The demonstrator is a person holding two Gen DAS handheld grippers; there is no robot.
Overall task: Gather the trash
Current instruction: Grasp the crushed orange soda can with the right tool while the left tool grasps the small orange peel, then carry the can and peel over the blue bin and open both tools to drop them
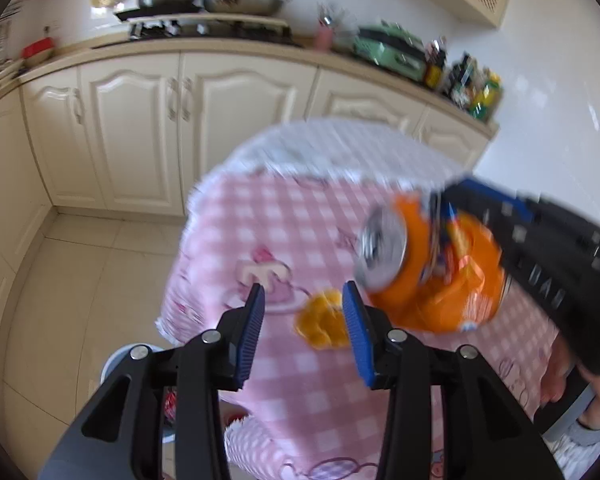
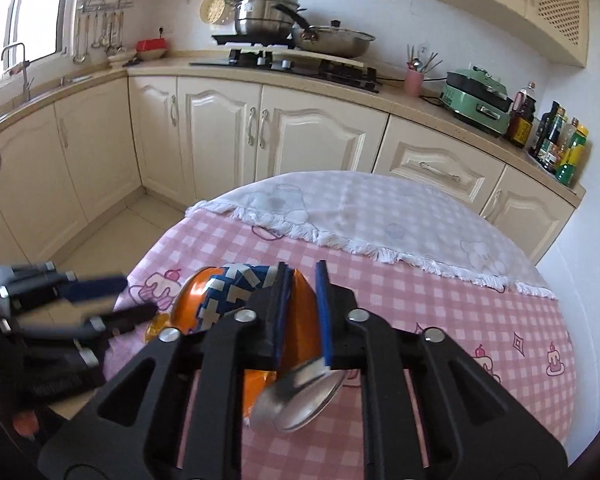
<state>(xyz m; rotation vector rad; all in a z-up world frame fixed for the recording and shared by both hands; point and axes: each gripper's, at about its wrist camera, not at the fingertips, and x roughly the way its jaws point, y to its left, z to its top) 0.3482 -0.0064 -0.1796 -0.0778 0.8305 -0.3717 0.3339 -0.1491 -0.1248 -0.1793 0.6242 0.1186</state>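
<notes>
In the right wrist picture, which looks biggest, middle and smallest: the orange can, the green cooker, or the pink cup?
1. Orange can, but it sits right at the camera in the right gripper, so nearness inflates it.
2. Green cooker.
3. Pink cup, smallest.

Black fingers, blue ribbed pads.

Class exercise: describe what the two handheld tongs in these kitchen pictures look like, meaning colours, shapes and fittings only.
Both the left tongs and right tongs have black angular frames with cut-out openings, round silver bolts at the pivots, and flat blue ribbed pads on the fingers. No cables or markings are visible.
</notes>
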